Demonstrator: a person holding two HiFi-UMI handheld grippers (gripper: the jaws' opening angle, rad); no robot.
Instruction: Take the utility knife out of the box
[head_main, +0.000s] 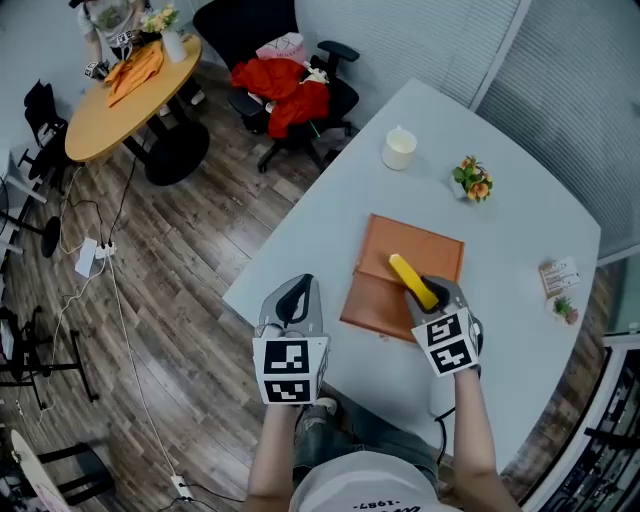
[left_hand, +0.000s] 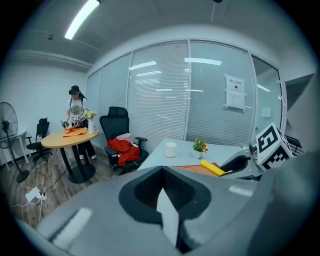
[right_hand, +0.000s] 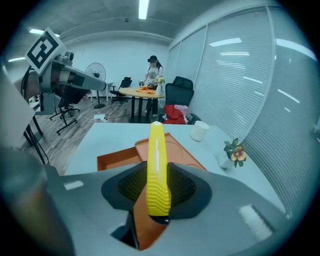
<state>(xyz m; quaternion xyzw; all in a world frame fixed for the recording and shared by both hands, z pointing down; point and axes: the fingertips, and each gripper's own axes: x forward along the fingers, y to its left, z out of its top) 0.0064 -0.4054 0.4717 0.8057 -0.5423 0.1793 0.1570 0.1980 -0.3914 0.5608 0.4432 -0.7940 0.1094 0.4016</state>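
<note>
the right gripper (head_main: 432, 292) is clamping the yellow utility knife (head_main: 410, 278) by its ribbed end, holding it clear above the orange box (head_main: 425, 245) on the pale table (head_main: 520, 230), while the left gripper (head_main: 297, 293), jaws pressed together and empty, is hovering beside the table's near edge.

Left of the orange box (head_main: 385, 300) the worktop (head_main: 300, 250) is bare to its edge, and so is the strip to its right (a card (head_main: 558, 275) lies farther off). Beyond the box stand a white cup (head_main: 399, 149) and a flower pot (head_main: 473, 180), well apart; over its near end hangs the right tool (head_main: 432, 293), gripping a utility knife (head_main: 410, 277).
</note>
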